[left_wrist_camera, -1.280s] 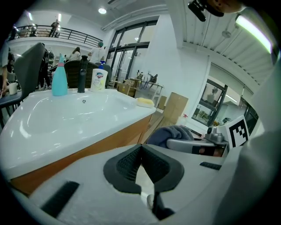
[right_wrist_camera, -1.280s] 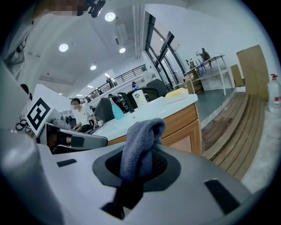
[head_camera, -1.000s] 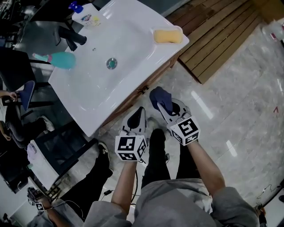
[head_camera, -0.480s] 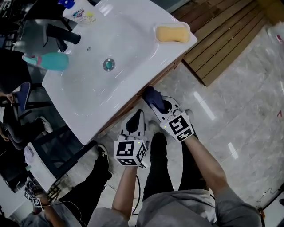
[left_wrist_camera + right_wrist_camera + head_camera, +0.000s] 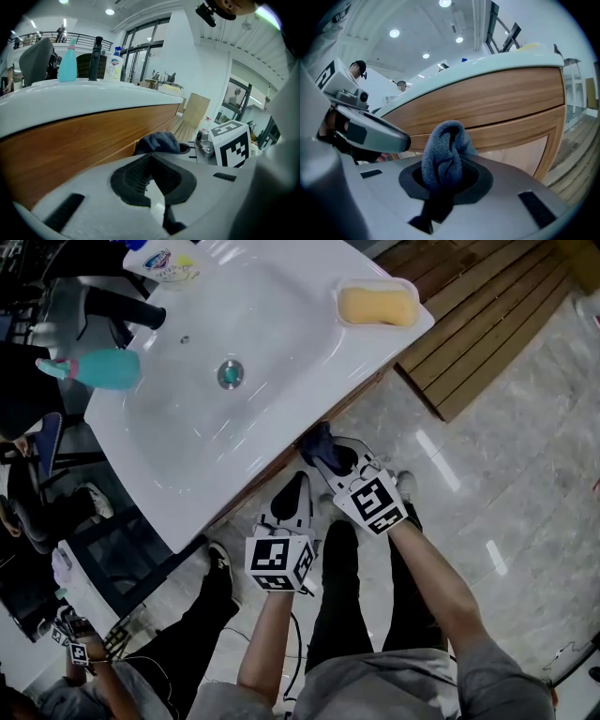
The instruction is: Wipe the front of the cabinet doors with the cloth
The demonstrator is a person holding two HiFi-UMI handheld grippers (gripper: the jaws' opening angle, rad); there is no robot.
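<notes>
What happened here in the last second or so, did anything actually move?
The right claw, gripping the dark blue cloth throughout, carried it in toward the wooden cabinet front, up to the sink edge. Nothing was picked up or released. The left claw stayed shut and empty beside it; the sponge and teal bottle did not move.
</notes>
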